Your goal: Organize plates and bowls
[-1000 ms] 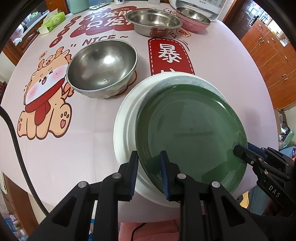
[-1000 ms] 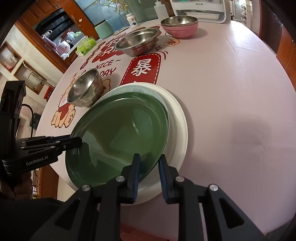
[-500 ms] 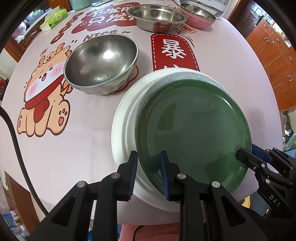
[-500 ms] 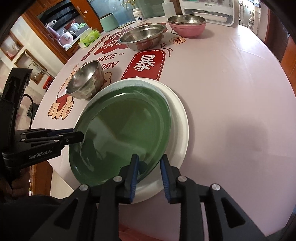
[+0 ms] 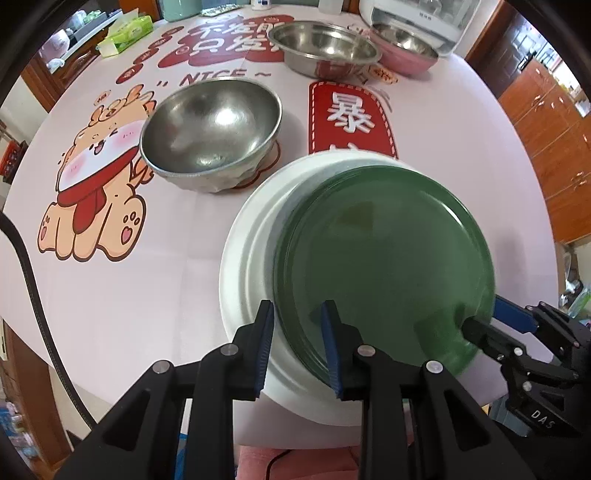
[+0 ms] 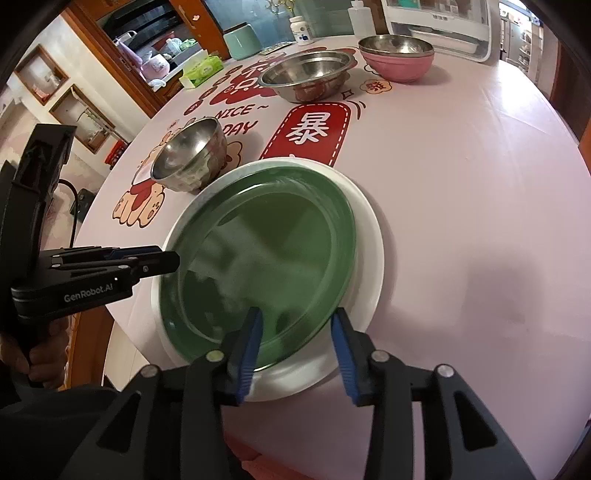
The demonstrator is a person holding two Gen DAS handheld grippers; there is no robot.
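Observation:
A green plate (image 5: 384,266) (image 6: 266,251) lies on a larger white plate (image 5: 251,258) (image 6: 369,258) near the table's front edge, its image slightly blurred. My left gripper (image 5: 297,347) (image 6: 173,260) straddles the green plate's left rim. Its jaws are opening and stand a little apart around the rim. My right gripper (image 6: 295,343) (image 5: 480,317) straddles the near right rim; its jaws are opening wide, and the pads stand clear of the plate. A deep steel bowl (image 5: 210,129) (image 6: 188,158) sits just beyond the plates.
At the far side stand a wide steel bowl (image 5: 325,44) (image 6: 306,74) and a pink bowl (image 5: 406,62) (image 6: 395,70) with a steel one inside. A tissue pack (image 5: 125,35) lies far left. A black cable (image 5: 26,258) hangs at the left. The table edge is just under both grippers.
The right jaws have spread off the green plate's rim and the left jaws have parted slightly. The green plate has settled flatter and more centred on the white plate.

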